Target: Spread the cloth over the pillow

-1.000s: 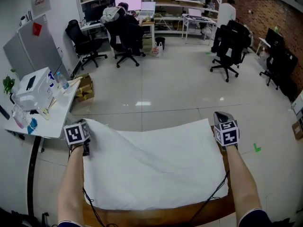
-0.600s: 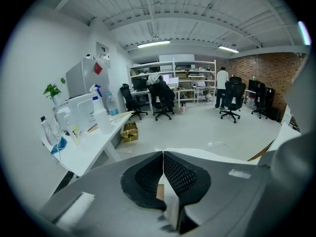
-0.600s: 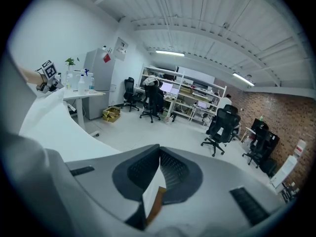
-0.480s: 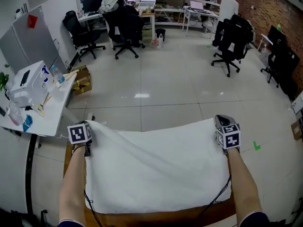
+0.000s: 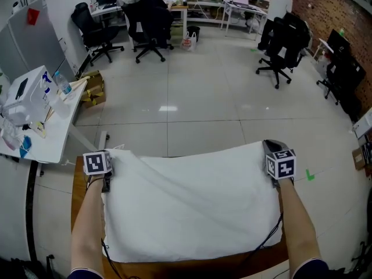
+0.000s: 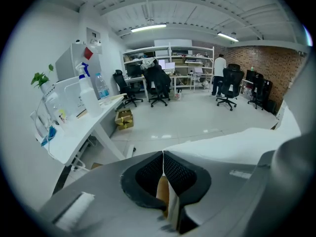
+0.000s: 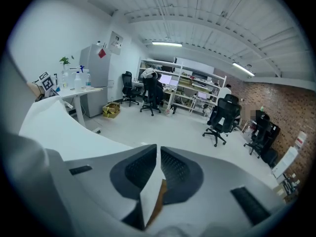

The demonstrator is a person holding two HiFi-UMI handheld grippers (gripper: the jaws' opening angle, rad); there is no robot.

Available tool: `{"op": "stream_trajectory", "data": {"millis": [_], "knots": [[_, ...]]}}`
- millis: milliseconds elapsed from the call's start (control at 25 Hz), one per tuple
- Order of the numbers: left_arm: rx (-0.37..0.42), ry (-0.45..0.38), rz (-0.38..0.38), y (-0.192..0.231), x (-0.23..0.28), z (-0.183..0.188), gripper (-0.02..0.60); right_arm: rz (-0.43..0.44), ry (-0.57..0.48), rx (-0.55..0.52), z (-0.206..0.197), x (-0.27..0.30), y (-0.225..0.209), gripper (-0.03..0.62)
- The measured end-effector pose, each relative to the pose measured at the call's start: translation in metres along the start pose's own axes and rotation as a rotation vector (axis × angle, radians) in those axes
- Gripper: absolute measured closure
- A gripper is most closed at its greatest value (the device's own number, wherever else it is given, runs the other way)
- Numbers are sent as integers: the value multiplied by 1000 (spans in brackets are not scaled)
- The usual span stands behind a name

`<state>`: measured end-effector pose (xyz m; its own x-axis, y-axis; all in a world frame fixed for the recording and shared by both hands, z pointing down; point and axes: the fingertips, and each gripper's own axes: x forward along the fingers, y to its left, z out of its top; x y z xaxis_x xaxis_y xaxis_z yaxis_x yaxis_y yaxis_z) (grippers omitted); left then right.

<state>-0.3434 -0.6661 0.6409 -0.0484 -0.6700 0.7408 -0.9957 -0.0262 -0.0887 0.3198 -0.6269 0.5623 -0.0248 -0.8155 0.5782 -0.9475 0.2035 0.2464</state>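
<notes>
A white cloth (image 5: 192, 208) lies spread over a wooden table (image 5: 78, 182). It bulges softly; the pillow beneath it is hidden. My left gripper (image 5: 109, 152) holds the cloth's far left corner, and its pads (image 6: 148, 174) are pressed together on a fold of the cloth (image 6: 237, 142). My right gripper (image 5: 266, 146) is at the far right corner. In the right gripper view its jaws (image 7: 158, 149) are opening: a thin gap shows between the pads, and the cloth's corner (image 7: 150, 194) still lies in it. The rest of the cloth (image 7: 49, 127) stretches away to the left.
A white desk (image 5: 40, 138) with bottles and boxes stands left of the table. A cardboard box (image 5: 93, 89) sits on the tiled floor beyond it. Black office chairs (image 5: 145, 22) (image 5: 279, 39) and shelving stand farther back, where a person (image 5: 280, 2) stands.
The head view has tilted downward. Both grippers have stayed at the cloth's far corners, and the far edge has settled slightly flatter.
</notes>
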Motion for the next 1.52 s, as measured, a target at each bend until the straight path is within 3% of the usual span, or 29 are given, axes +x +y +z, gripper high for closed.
{"op": "stream_trajectory", "data": {"millis": [80, 160, 200, 400, 480, 560, 680, 840, 1080, 1400, 1520], "knots": [[3, 3, -6, -1, 0, -2, 568, 31, 9, 27, -3, 3, 3, 456], [-1, -1, -12, -1, -2, -4, 568, 62, 17, 58, -5, 6, 6, 450], [-7, -3, -16, 0, -3, -4, 568, 78, 26, 74, -6, 8, 8, 392], [-18, -13, -24, 3, -10, -6, 568, 149, 108, 147, -27, 25, 19, 352], [-13, -16, -19, 4, -14, -5, 568, 173, 121, 161, -31, 28, 21, 378], [-5, -24, -13, 6, -18, -2, 568, 174, 110, 135, -27, 27, 22, 483], [3, -30, -3, 9, -23, -1, 568, 170, 88, 72, -20, 25, 25, 537], [1, -26, 11, 13, -27, -3, 568, 109, 53, 29, -11, 20, 13, 548], [4, -35, 11, 14, -29, 6, 568, 39, 42, 62, -10, 24, -10, 549], [69, -19, -64, 0, -29, 0, 558, -18, 121, 71, -31, 30, -21, 548], [63, -41, -82, 3, -37, 3, 525, -26, 121, 67, -34, 30, -22, 543]]}}
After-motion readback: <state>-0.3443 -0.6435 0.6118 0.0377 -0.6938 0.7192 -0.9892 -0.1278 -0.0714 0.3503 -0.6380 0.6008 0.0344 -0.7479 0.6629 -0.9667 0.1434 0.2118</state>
